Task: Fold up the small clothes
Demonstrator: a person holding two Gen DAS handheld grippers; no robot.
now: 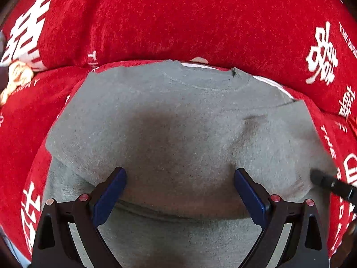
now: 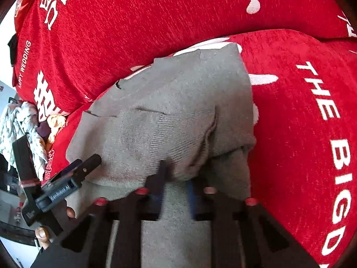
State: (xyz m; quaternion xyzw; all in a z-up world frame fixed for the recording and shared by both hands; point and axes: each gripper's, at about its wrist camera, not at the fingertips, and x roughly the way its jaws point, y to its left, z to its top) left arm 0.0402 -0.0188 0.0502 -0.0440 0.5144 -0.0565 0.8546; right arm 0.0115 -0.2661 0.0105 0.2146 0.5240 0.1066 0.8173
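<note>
A grey knit sweater [image 1: 178, 116] lies flat on the red printed sofa cover [image 1: 20, 138], neckline toward the back cushion. Its right sleeve is folded in over the body. My left gripper [image 1: 180, 172] hovers over the sweater's lower middle, its blue pads wide apart with nothing between them. In the right wrist view the sweater [image 2: 178, 102] fills the centre, and my right gripper [image 2: 176, 178], blurred, has its fingers close together on a bunch of the folded sleeve's cloth. One right fingertip [image 1: 321, 178] shows at the sweater's right edge. The left gripper [image 2: 87, 163] shows at the sweater's left edge.
The red back cushion [image 1: 178, 17] rises right behind the sweater's neckline. A heap of pale clothes [image 2: 20, 120] lies at the sofa's left end, and a beige cloth [image 1: 15, 78] shows at the left. Fingers of a hand [image 2: 42, 234] hold the left gripper's handle.
</note>
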